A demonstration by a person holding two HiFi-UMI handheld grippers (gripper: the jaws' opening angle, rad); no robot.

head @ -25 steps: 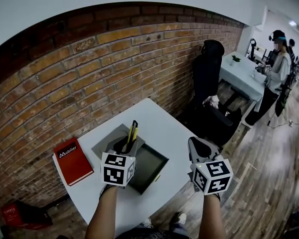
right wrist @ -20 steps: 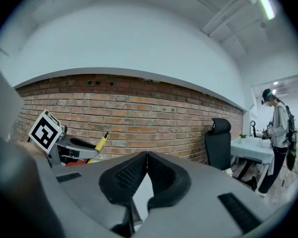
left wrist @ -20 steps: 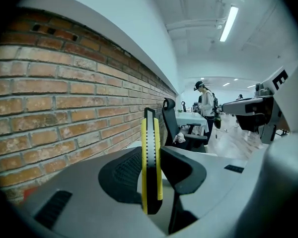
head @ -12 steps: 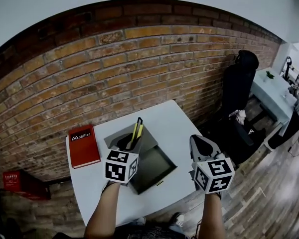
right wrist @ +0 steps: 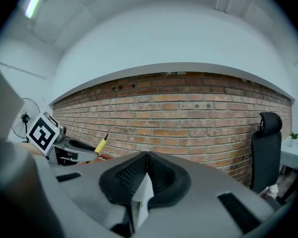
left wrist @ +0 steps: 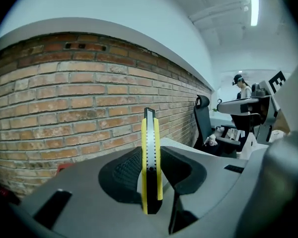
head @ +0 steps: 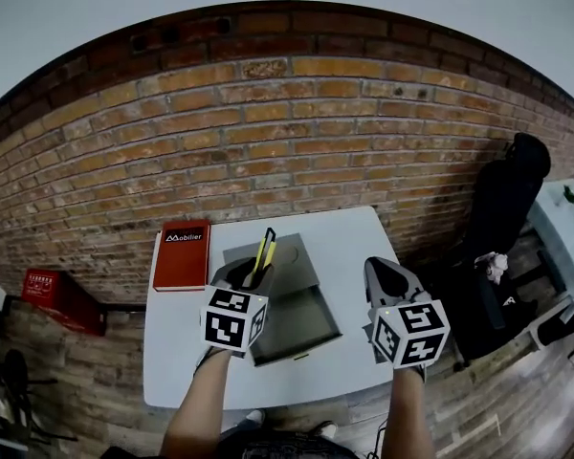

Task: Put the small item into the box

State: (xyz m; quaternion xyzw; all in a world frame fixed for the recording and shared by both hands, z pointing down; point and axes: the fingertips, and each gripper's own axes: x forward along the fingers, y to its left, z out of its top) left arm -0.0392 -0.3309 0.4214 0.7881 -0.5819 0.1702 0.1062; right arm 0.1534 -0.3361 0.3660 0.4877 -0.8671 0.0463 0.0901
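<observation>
A yellow and black utility knife [head: 265, 249] stands upright in my left gripper [head: 253, 272], which is shut on its lower end. In the left gripper view the knife [left wrist: 150, 128] rises from between the pads of the left gripper [left wrist: 150, 155]. It hangs above the open grey box [head: 298, 319] on the white table [head: 177, 352], over the box's raised lid. My right gripper [head: 384, 273] is to the right of the box, over the table's right side. In its own view the right gripper [right wrist: 146, 158] has its jaws together with nothing held.
A red book [head: 182, 254] lies at the table's back left, by the brick wall [head: 297, 132]. A black office chair [head: 507, 208] stands to the right of the table. A red box [head: 53, 295] sits on the wooden floor at the left.
The view has swung left along the brick wall, so table, box and book now sit squarer to me. Both grippers turned with it; the knife stays in the left one.
</observation>
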